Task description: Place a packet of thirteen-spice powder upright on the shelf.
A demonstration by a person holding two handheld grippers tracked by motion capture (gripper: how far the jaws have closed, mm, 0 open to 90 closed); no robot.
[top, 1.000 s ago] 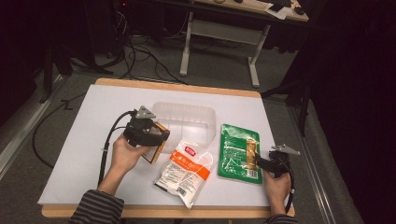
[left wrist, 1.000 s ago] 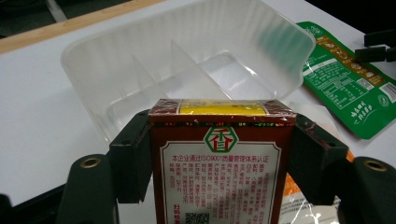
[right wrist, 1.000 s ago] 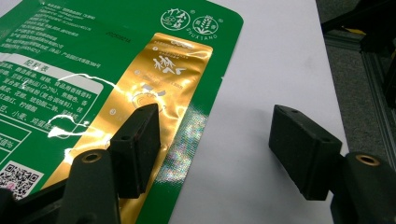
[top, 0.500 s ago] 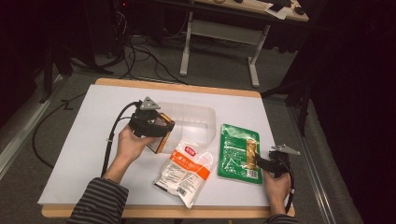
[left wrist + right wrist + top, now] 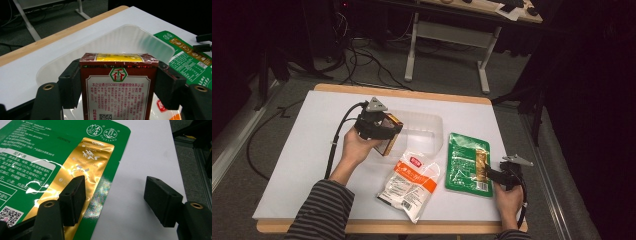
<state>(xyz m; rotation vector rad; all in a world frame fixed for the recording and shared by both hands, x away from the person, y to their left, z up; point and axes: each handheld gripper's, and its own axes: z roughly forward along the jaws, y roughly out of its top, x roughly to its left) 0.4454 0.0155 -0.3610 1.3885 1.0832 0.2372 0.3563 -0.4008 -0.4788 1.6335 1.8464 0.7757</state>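
Observation:
My left gripper [image 5: 387, 132] is shut on a dark red box [image 5: 390, 137] with a yellow top, held upright just off the table at the near left corner of a clear plastic tray [image 5: 428, 131]. In the left gripper view the box [image 5: 119, 87] sits between both pads, with the tray [image 5: 135, 41] right behind it. My right gripper [image 5: 490, 174] rests low at the right edge of a green pouch [image 5: 463, 161]. Its jaws [image 5: 116, 192] stand open: one pad hovers over the pouch's gold stripe [image 5: 82, 170], the other over bare table.
A white and orange pouch [image 5: 410, 183] lies flat between the hands, near the front of the white table [image 5: 307, 135]. Cables trail off the table's left side, and a metal desk frame [image 5: 447, 45] stands beyond the far edge.
My left gripper has carried the red box to the right and a little away, up to the tray's corner. The right gripper and both pouches have stayed put.

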